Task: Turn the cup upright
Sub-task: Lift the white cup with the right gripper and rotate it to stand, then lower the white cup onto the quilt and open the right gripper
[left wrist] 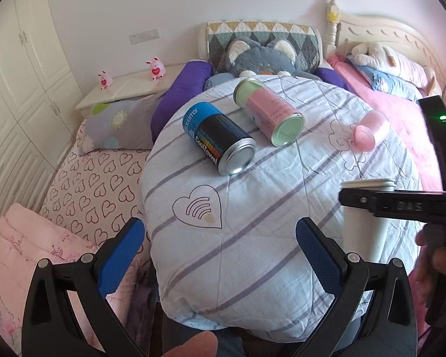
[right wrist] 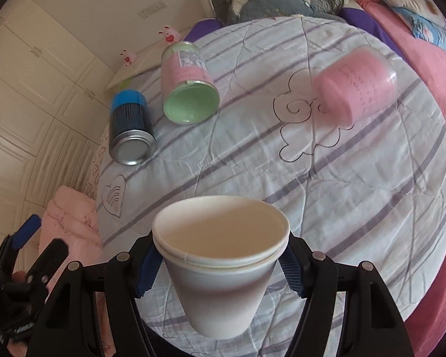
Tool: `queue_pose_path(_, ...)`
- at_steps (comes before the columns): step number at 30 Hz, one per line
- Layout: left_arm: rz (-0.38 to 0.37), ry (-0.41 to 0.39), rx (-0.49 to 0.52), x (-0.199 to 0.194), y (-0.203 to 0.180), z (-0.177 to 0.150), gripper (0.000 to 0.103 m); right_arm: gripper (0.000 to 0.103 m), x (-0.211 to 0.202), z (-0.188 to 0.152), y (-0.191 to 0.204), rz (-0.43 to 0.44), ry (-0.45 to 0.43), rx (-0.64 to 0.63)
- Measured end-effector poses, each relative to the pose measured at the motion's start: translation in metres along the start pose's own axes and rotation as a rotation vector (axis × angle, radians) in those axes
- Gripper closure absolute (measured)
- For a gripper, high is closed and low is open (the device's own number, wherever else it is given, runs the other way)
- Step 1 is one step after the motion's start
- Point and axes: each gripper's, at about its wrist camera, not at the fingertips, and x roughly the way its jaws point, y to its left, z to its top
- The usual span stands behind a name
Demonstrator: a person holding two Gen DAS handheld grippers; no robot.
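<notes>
"CoolTowel" in white letters down the side of the blue and black can (left wrist: 218,138), partly legible "time" on its blue band, small print on the pink and green can (left wrist: 269,110) unreadable

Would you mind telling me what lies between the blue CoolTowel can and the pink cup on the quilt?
The pink-and-green can, lying on its side, sits between the blue can and the pink cup, clearest in the left wrist view.

The right gripper (right wrist: 221,263) clamps a white paper cup (right wrist: 223,270) upright, mouth open upward. Three containers lie on the striped quilt (right wrist: 356,208) beyond.
</notes>
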Motion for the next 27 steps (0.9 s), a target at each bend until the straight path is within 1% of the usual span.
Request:
queue_pose_path(4, 0.009, -0.006, -0.004, -0.003, 0.0, -0.001, 0.0, 0.032, 0.014, -0.001, 0.003, -0.036, 0.022, -0.011)
queue_pose_path(6, 0.012, -0.007, -0.004, -0.005, 0.001, -0.002, 0.0, 0.028, 0.021, 0.0, 0.002, -0.064, 0.033, -0.012)
queue_pose_path(7, 0.013, -0.007, -0.005, -0.005, 0.001, -0.003, 0.0, 0.022, 0.024, 0.002, 0.002, -0.065, 0.033, -0.003)
queue_pose_path(11, 0.013, -0.008, -0.005, -0.007, 0.001, -0.003, 0.0, 0.022, 0.021, -0.002, 0.0, -0.065, 0.02, 0.008)
queue_pose_path(15, 0.004, -0.015, -0.001, -0.01, -0.001, -0.004, 0.0, 0.021, 0.006, -0.003, 0.002, -0.068, 0.004, 0.001)
queue_pose_path(18, -0.001, -0.019, 0.0, -0.014, -0.002, -0.003, 0.0, 0.021, -0.008, -0.006, 0.001, -0.051, -0.023, 0.012)
queue_pose_path(23, -0.005, -0.023, -0.002, -0.018, -0.003, -0.004, 0.0, 0.021, -0.039, -0.016, 0.003, -0.046, -0.098, 0.019)
queue_pose_path(27, -0.006, -0.023, -0.002, -0.02, -0.005, -0.004, 0.0, 0.021, -0.066, -0.037, 0.004, -0.037, -0.173, 0.054)
